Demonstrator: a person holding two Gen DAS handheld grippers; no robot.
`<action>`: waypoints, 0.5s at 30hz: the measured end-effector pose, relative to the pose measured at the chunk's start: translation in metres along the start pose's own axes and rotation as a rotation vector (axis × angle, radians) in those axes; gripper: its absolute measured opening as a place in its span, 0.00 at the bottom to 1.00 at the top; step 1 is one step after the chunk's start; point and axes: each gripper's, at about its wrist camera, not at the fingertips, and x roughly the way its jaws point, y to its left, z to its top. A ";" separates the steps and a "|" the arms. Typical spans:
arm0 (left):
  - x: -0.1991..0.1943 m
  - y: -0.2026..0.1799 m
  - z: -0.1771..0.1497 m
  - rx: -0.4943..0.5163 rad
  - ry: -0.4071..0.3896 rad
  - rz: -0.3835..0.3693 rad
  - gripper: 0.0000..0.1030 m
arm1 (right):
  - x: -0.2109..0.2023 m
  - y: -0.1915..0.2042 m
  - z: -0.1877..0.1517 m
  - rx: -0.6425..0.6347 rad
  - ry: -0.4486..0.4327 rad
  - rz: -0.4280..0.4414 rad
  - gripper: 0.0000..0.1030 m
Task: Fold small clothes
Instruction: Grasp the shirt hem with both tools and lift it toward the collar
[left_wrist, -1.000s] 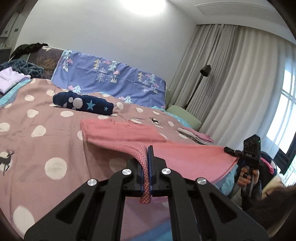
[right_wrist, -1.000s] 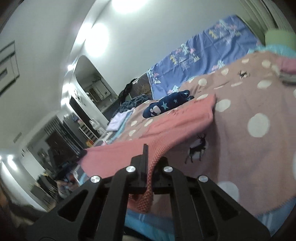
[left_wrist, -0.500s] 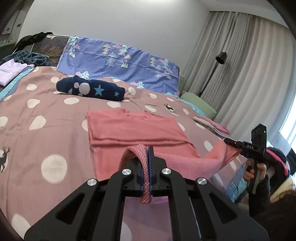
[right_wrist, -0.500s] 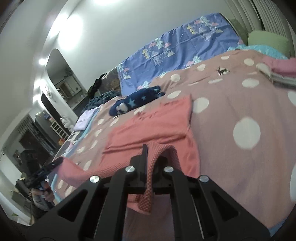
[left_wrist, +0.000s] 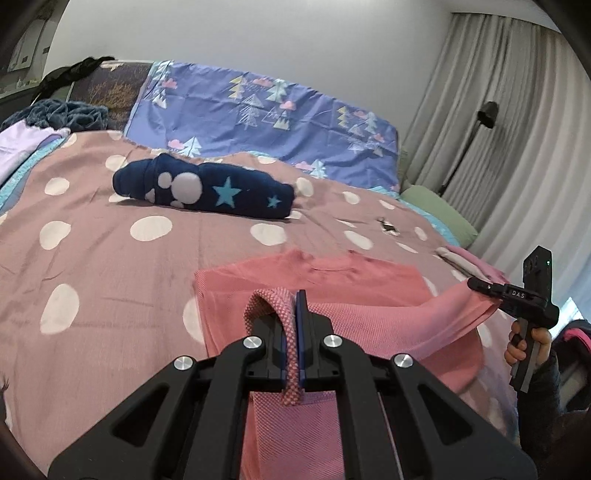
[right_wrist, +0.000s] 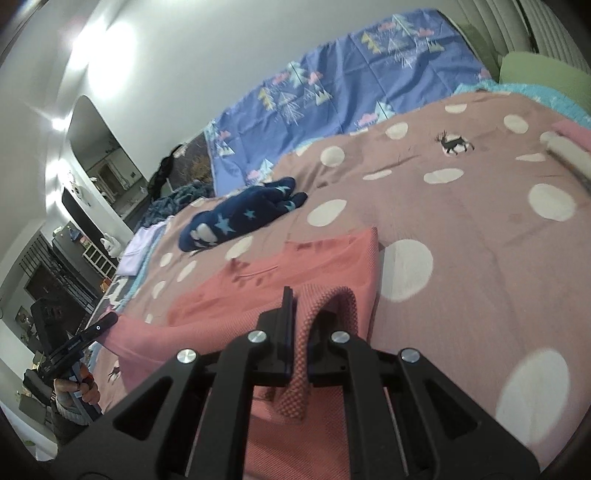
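A pink knit garment (left_wrist: 332, 280) lies on the dotted bedspread (left_wrist: 92, 266), its near hem lifted by both grippers. My left gripper (left_wrist: 294, 314) is shut on one hem corner. My right gripper (right_wrist: 300, 317) is shut on the other corner; it also shows in the left wrist view (left_wrist: 480, 286) at the right, with the hem stretched between. The garment's far part (right_wrist: 295, 266) lies flat on the bed. My left gripper shows in the right wrist view (right_wrist: 107, 321) at the lower left.
A rolled navy garment with stars (left_wrist: 203, 188) lies further up the bed. Folded pale pink clothes (left_wrist: 469, 262) sit at the right edge. A lilac garment (left_wrist: 18, 147) lies at the far left. A blue patterned sheet (left_wrist: 258, 114) covers the headboard.
Both grippers have carried the lifted hem forward over the garment toward its far edge. More of the bed beyond the garment shows now.
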 end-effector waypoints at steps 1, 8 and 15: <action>0.009 0.005 0.001 -0.009 0.007 0.004 0.04 | 0.008 -0.003 0.002 0.002 0.009 -0.003 0.06; 0.088 0.041 -0.013 -0.025 0.130 0.067 0.04 | 0.081 -0.033 0.002 0.008 0.121 -0.077 0.06; 0.099 0.056 -0.021 -0.076 0.177 0.040 0.07 | 0.087 -0.037 -0.004 -0.017 0.136 -0.056 0.13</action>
